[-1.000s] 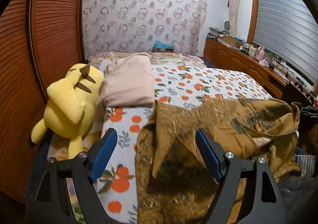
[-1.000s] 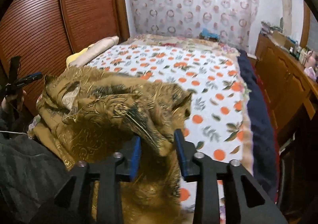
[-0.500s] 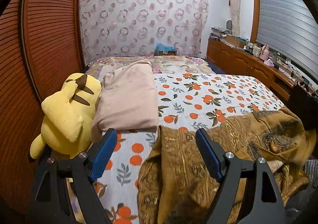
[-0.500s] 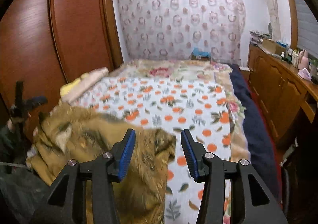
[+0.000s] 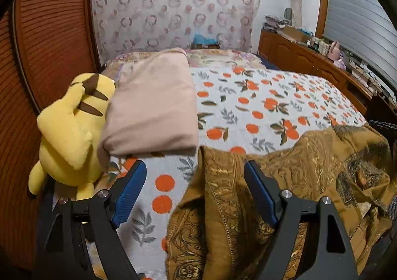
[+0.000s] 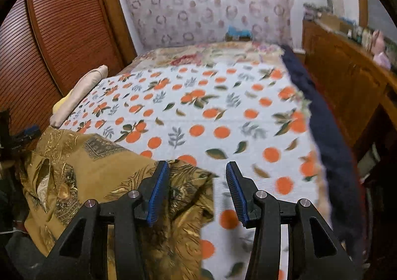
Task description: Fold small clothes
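A golden-brown patterned garment (image 5: 292,175) lies crumpled on the near edge of the bed; it also shows in the right wrist view (image 6: 94,175). My left gripper (image 5: 196,190) is open, its blue pads (image 5: 129,193) held wide above the garment's left edge. My right gripper (image 6: 197,190) is open and empty above the garment's right corner, nothing between the pads (image 6: 158,190).
The bed has a white sheet with orange fruit print (image 5: 260,98). A folded beige blanket (image 5: 153,103) and a yellow plush toy (image 5: 69,126) lie at the left by a wooden wardrobe (image 5: 47,39). A wooden dresser (image 6: 347,76) runs along the right. A navy blanket (image 6: 327,141) hangs at the bed's right edge.
My right gripper, shut on the garment one second ago, opened and let it drop onto the bed. The garment now lies flatter. Both views moved slightly.
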The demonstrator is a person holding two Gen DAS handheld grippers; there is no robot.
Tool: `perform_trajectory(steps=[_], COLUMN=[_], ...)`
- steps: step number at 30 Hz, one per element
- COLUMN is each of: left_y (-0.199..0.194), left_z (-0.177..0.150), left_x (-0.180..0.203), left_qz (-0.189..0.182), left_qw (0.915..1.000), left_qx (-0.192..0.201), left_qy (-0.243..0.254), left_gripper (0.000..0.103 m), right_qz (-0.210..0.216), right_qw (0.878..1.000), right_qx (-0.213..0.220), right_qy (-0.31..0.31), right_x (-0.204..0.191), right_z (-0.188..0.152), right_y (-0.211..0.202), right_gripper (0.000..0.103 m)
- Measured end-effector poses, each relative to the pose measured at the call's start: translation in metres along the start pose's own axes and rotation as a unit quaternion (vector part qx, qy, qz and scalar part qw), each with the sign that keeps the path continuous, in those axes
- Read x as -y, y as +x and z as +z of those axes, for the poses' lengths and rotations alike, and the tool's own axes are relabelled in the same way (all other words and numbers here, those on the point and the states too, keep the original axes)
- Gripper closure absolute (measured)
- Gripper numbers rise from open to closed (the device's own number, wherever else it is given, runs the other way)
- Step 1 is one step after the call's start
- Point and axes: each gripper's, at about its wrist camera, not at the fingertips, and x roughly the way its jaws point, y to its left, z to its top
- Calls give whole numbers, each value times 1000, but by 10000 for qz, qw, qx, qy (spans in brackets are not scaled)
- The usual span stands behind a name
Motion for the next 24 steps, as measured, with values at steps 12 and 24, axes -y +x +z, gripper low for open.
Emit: perform_trajectory(steps=[12, 24], left_y=[18, 24], left_z=[-8, -9], left_x=[0, 1], left_qz=[25, 69], left_qw=[9995, 9988], left_qx=[-308, -477], left_qy=[-23, -16], left_gripper=[21, 21], right_qz=[-393, -1328], right_qw=[9958, 9874], right_qx=[649, 775], right_qy=[512, 366], right_x=[29, 13], right_z=[-8, -6], right_y=[-37, -47], right_gripper=[98, 72])
